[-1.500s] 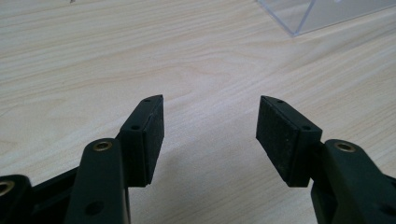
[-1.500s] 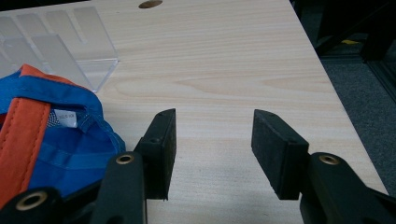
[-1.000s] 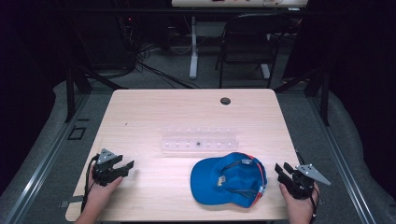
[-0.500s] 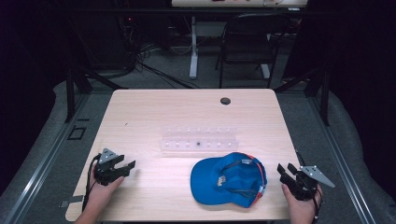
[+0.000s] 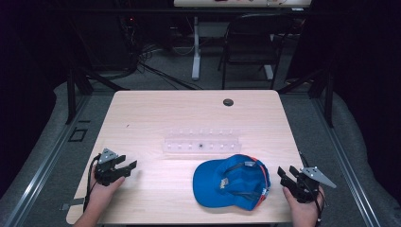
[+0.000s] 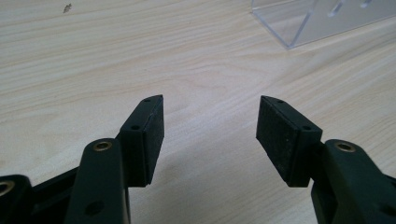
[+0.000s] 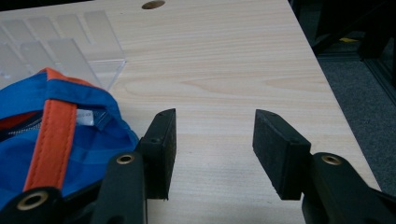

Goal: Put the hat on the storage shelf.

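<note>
Both hand-held grippers, left (image 5: 126, 166) and right (image 5: 285, 173), spread and empty. Blue cap (image 5: 231, 181) lies untouched on counter (image 5: 156, 113) beside my right one. Nothing looks begun.

Room inventory, as you face it: a light wood-grain table (image 5: 156, 113) with a round dark grommet hole (image 5: 228, 102) near its far edge, standing on grey floor (image 5: 309, 123). Beyond the far edge you have a dark chair (image 5: 248, 47), a white desk leg (image 5: 195, 52) and loose cables (image 5: 151, 61). Walls lost in darkness; light falls on the tabletop alone.
</note>
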A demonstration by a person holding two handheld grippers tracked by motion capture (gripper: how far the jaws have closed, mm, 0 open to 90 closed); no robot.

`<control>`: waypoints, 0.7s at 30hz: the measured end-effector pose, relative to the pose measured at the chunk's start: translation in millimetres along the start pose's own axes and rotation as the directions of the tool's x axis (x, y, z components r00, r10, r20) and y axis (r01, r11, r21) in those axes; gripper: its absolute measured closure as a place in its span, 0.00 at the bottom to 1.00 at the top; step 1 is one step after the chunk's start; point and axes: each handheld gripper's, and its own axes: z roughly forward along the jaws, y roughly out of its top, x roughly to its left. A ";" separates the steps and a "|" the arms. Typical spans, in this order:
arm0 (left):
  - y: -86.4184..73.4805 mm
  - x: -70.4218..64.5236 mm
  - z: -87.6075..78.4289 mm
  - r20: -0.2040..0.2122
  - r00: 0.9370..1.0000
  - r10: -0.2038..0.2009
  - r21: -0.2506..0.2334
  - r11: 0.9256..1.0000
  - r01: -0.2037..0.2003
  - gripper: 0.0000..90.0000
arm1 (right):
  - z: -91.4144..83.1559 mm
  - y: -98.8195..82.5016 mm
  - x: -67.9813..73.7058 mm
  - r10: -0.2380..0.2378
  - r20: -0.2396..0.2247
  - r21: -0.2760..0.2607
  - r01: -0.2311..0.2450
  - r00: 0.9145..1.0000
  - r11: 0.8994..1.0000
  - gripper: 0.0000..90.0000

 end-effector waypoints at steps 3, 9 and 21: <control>0.5 -2.5 -4.1 -0.003 1.000 0.011 -0.010 1.000 -0.011 0.47 | -1.6 2.2 2.9 -0.021 -0.012 0.027 0.021 1.000 0.999 0.55; 2.2 -5.2 -6.2 -0.009 1.000 0.008 -0.027 1.000 -0.008 0.47 | -1.0 6.7 7.0 -0.016 -0.048 0.071 0.019 0.999 0.997 0.54; 2.7 -12.0 0.5 0.025 0.999 0.025 -0.006 1.000 -0.025 0.47 | -8.8 42.9 6.1 0.008 -0.118 0.261 0.023 0.993 0.965 0.57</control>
